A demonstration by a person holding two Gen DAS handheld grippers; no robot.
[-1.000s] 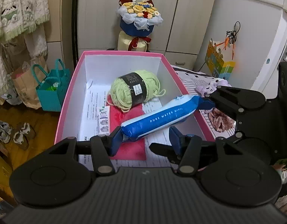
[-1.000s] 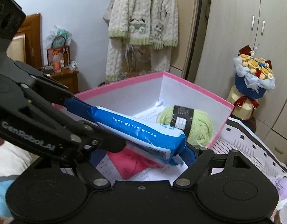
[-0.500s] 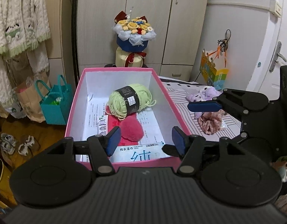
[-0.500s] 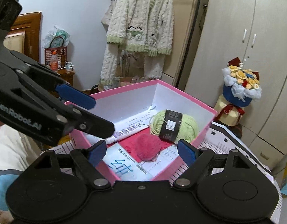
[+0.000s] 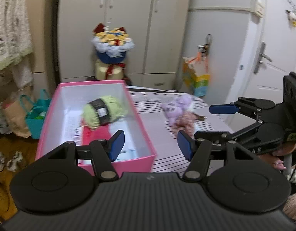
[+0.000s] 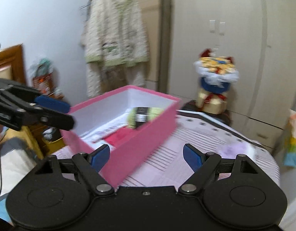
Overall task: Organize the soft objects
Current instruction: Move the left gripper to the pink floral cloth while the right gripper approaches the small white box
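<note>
Left wrist view: striped surface (image 5: 153, 119) ahead, pink box (image 5: 140, 119) ahead-left of left tongs (image 5: 149, 144), green yarn (image 5: 104, 111) inside on red cloth (image 5: 96, 132). Purple plush (image 5: 176, 106) and patterned scrunchie (image 5: 186, 123) lying ahead-right, just beside each other. Wardrobe (image 5: 128, 28), bouquet (image 5: 112, 44), white door (image 5: 273, 48) and teal bag (image 5: 35, 113) beyond. Right tongs (image 5: 209, 121) off to the right.

Right wrist view: box ahead-left of right tongs (image 6: 147, 157), cardigan (image 6: 115, 38) hanging behind, left tongs (image 6: 69, 113) at far left.

Both tongs spread wide, gripping nothing.

Since a second ago: wipes pack released, now hidden from view in the box; both tongs pulled back and swung right; views blurred.
</note>
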